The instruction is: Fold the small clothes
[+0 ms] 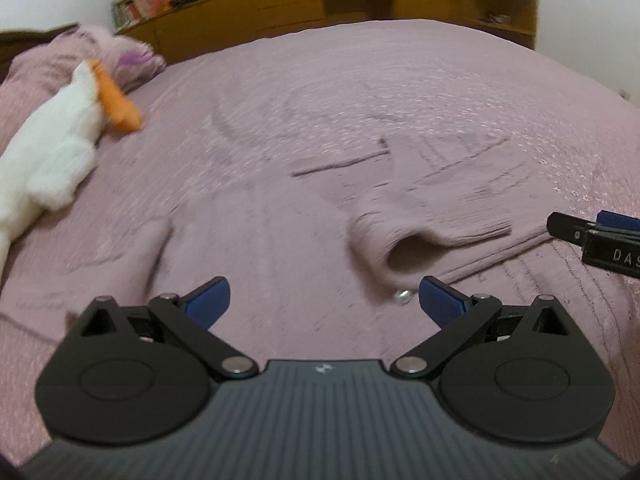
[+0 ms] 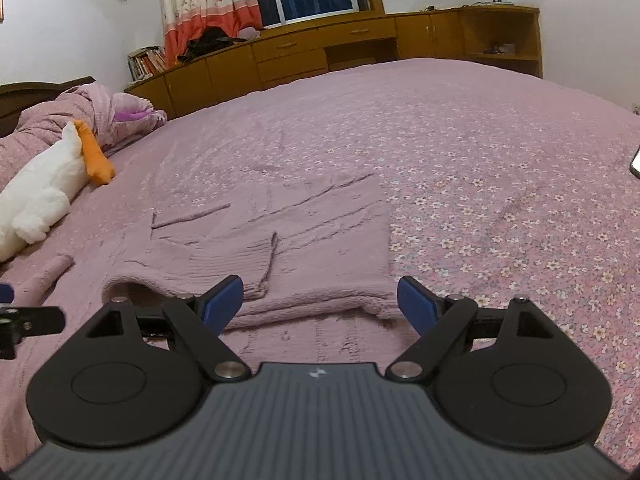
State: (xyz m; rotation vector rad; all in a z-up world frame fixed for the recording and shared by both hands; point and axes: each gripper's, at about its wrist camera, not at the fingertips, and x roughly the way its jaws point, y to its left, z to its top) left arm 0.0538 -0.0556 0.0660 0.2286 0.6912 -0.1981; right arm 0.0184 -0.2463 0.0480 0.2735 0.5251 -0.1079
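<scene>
Mauve knit sweater [image 2: 280, 248] flat, beyond open jaws

Two wrist cameras low over a bed [image 2: 480, 128]
Each looks forward and downward along its fingers toward the cabinets [image 2: 360, 44]; both share the pink garment [image 2: 300, 232], close ahead

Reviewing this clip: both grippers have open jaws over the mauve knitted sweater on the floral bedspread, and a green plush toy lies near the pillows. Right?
Not quite. The plush toy near the pillows is white with an orange part, not green, as the right wrist view shows. The rest holds: the left gripper and right gripper have open jaws over the mauve knitted sweater on the floral bedspread.
</scene>
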